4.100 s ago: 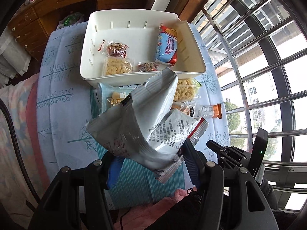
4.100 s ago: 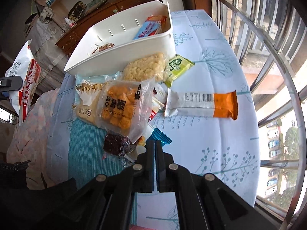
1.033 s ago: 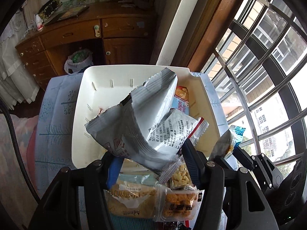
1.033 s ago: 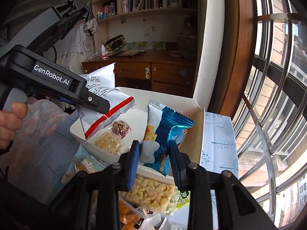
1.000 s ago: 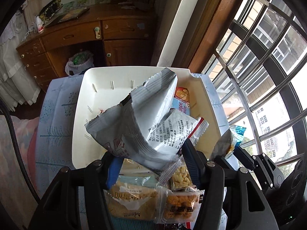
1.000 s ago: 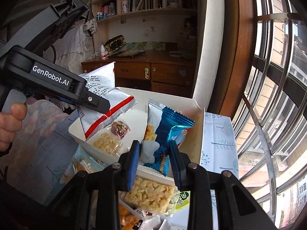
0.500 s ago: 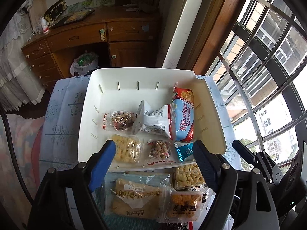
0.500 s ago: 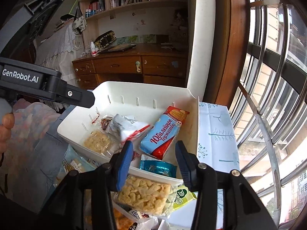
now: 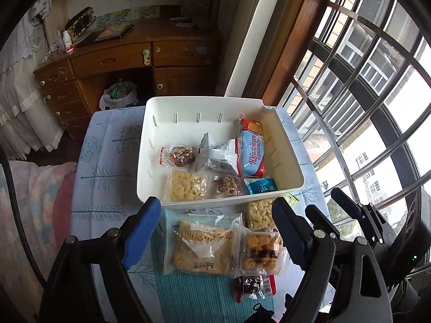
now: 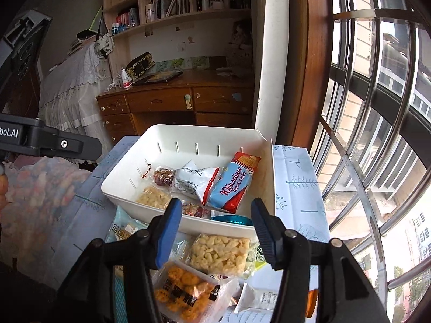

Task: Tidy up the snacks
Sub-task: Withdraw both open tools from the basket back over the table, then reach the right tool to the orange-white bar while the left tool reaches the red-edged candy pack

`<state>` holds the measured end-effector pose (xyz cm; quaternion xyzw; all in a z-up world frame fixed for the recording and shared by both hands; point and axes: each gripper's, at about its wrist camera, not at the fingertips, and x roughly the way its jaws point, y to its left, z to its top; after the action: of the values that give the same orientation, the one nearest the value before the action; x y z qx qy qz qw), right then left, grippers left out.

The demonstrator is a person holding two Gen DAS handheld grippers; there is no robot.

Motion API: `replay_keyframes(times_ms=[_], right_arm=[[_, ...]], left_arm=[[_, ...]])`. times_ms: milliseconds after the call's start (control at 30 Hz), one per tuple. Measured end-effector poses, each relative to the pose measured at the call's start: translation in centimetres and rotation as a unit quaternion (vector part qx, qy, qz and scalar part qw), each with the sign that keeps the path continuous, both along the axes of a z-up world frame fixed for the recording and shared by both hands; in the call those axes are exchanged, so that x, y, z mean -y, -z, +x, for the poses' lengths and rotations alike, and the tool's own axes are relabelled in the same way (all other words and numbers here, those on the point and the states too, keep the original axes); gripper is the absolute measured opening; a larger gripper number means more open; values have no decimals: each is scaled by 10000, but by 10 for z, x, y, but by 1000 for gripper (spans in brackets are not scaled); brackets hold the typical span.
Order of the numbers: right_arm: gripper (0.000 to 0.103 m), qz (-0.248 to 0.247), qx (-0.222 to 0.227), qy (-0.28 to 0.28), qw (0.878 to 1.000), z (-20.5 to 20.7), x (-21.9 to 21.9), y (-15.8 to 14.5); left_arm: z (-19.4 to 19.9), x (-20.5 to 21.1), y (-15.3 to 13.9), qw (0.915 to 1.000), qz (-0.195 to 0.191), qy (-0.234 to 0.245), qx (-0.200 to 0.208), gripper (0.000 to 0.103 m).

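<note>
Beside the barred window, six snacks lie in the white bin (image 9: 292, 171); four or more packets (image 9: 203, 245) wait on the counter (image 9: 107, 145) before it; left tool (image 9: 212, 231) and right tool (image 10: 215, 228) are opening, both empty.

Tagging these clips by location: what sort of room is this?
Probably a home bedroom or study: a wooden desk with drawers, bookshelves above it, and a barred window beside the snack table.

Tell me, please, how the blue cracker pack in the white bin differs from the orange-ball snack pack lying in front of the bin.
The blue cracker pack is opaque, long and narrow; the orange-ball snack pack is clear, squarer and shows its contents. The cracker pack lies inside the white bin, beside its right wall; the orange-ball pack lies outside on the table. Both lie flat, sealed and ungripped.
</note>
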<state>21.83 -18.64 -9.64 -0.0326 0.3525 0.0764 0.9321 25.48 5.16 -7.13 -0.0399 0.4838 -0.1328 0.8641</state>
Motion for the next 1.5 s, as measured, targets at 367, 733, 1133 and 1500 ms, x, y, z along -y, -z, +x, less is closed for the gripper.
replay_keyframes(times_ms=[367, 733, 1133, 1500], right_arm=[[56, -136, -75, 269, 9995, -63, -24, -3], [56, -381, -407, 348, 9978, -119, -36, 12], [56, -1286, -767, -259, 9884, -146, -30, 38], [56, -1584, -1372, -748, 9749, -130, 14, 66]], left_arm=[[-64, -37, -3, 9997, -103, 200, 38, 85], [-106, -41, 25, 9984, -47, 439, -342, 85], [-119, -9, 73, 9905, 361, 627, -1170, 85], [-103, 34, 122, 9749, 521, 329, -2141, 85]])
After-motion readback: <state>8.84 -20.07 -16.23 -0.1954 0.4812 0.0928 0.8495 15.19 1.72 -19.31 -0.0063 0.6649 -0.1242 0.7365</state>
